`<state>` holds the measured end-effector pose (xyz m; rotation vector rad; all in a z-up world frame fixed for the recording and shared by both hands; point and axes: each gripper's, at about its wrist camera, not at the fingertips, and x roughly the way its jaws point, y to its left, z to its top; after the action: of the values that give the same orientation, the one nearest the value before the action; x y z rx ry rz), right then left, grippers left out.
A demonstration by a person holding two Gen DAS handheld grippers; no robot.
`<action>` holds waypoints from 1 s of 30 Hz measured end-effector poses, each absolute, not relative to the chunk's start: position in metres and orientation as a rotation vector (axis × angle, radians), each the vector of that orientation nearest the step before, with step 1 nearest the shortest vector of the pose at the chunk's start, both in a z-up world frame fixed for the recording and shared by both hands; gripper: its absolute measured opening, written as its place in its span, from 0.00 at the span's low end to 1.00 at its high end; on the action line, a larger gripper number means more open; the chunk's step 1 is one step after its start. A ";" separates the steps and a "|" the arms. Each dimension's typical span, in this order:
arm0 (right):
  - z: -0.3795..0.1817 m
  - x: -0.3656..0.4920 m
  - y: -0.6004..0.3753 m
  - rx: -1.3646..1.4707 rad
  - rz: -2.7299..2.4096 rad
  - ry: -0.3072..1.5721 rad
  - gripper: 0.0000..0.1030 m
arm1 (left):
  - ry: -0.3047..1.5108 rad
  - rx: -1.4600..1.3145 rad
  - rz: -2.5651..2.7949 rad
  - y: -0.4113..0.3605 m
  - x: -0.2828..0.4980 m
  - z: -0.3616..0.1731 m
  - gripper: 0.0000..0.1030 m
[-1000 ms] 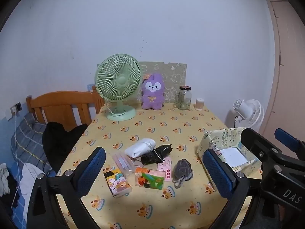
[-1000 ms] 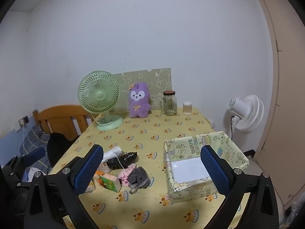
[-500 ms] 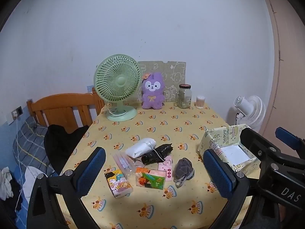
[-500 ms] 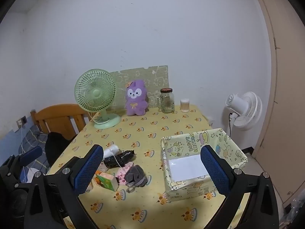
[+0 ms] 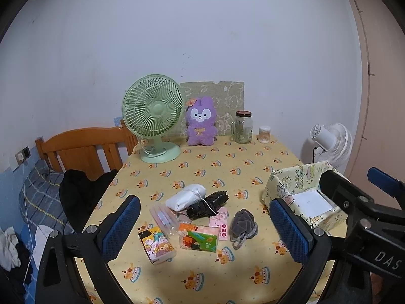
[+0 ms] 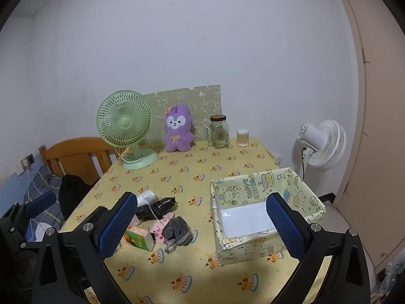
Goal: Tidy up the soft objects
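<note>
Ahead of left tool (image 5: 206, 228), grey pouch (image 5: 243, 224), box (image 5: 303, 197) beside

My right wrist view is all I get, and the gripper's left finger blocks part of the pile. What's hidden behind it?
Observer: A cartoon-printed tissue pack lies flat at the pile's left end.
Operator: Anything between it and the orange pack?
Observer: A clear plastic case, lying angled between them.
Operator: Is the left gripper holding anything?
Observer: No, it is open and empty, in front of the pile.
</note>
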<state>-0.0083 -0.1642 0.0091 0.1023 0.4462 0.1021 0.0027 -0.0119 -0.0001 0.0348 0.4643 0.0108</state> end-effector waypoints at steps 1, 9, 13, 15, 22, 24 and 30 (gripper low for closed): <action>0.009 -0.008 -0.165 0.103 0.102 0.447 1.00 | 0.465 0.036 0.010 -0.012 0.003 0.000 1.00; 0.007 -0.009 -0.166 0.107 0.105 0.451 1.00 | 0.474 0.028 -0.005 -0.014 0.001 -0.001 0.98; 0.008 -0.009 -0.167 0.105 0.103 0.451 1.00 | 0.461 0.039 0.004 -0.016 -0.002 0.000 0.98; 0.007 -0.009 -0.167 0.112 0.110 0.454 1.00 | 0.461 0.036 0.001 -0.016 -0.002 0.000 0.98; 0.007 -0.011 -0.168 0.111 0.108 0.454 1.00 | 0.462 0.037 0.006 -0.017 -0.002 -0.001 0.98; 0.008 -0.011 -0.168 0.114 0.111 0.456 1.00 | 0.462 0.038 0.010 -0.017 -0.003 -0.001 0.98; 0.008 -0.010 -0.167 0.115 0.113 0.458 1.00 | 0.464 0.036 0.013 -0.016 -0.003 -0.001 0.98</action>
<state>-0.0101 -0.1670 0.0081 0.1154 0.4576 0.1130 -0.0028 -0.0161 -0.0006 0.0365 0.4641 0.0133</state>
